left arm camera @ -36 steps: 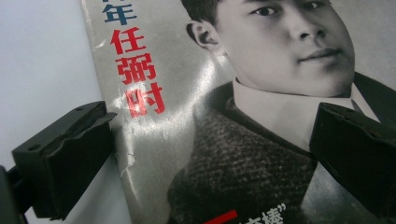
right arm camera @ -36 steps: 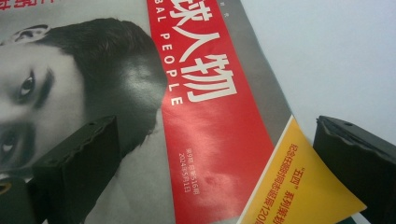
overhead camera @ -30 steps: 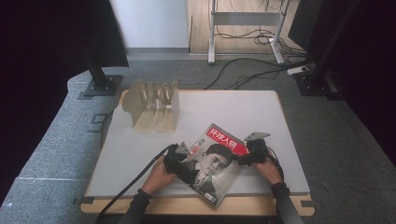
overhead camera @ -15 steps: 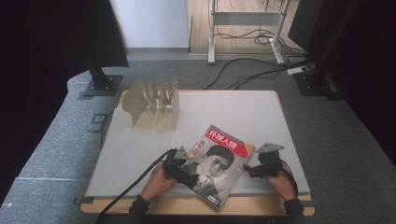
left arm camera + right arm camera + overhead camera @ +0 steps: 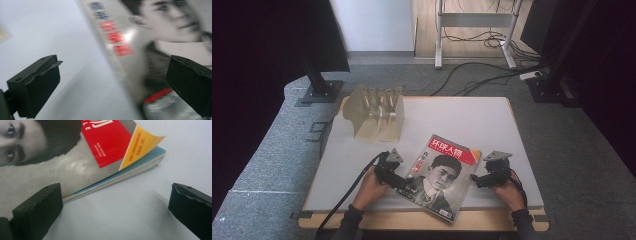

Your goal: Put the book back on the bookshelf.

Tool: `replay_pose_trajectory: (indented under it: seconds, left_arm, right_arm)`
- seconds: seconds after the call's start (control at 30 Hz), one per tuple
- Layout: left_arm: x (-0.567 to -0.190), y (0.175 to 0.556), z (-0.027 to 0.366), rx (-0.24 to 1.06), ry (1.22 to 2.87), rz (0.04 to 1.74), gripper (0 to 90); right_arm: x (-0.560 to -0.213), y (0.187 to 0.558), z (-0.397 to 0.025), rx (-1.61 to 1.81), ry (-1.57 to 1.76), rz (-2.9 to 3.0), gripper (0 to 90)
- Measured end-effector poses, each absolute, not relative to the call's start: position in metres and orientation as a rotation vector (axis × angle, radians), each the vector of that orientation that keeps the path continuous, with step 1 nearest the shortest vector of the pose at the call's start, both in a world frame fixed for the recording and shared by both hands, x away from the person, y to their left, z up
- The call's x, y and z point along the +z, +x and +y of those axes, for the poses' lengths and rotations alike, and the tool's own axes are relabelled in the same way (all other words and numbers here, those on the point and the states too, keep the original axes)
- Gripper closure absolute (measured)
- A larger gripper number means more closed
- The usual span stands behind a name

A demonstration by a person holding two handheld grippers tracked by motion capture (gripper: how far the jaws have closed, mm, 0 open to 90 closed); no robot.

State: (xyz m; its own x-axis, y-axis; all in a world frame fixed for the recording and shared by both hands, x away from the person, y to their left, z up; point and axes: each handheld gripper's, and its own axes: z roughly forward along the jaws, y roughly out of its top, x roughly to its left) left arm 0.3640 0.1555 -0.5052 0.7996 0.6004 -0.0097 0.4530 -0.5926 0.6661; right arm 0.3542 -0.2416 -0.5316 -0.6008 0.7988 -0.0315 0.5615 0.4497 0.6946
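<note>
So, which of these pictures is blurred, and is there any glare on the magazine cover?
Left gripper view: the magazine is smeared and soft, with a bright glare spot beside the red print, while the left tongs look sharper. Right gripper view: the cover is crisp, with a faint sheen on the grey part; the right tongs cast a soft shadow on the table. High view: sharp, evenly lit.

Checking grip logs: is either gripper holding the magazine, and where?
Neither. Both grippers, left and right, are open at the magazine's side edges.
</note>
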Motion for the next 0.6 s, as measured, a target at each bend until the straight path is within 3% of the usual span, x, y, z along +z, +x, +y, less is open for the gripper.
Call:
replay_pose_trajectory:
  seconds: [0.1, 0.2, 0.6]
  left_arm:
    - [-0.510, 0.377, 0.169, 0.330, 2.315, 0.848, 0.0]
    - [-0.520, 0.385, 0.174, 0.298, 2.305, 0.881, 0.0]
    - [-0.527, 0.370, 0.166, 0.320, 2.310, 0.860, 0.0]
  right_arm:
    - [-0.532, 0.361, -0.240, 0.929, 1.159, 2.350, 0.0]
    - [-0.531, 0.368, -0.238, 0.923, 1.163, 2.349, 0.0]
    - [-0.531, 0.399, -0.230, 0.909, 1.213, 2.332, 0.0]
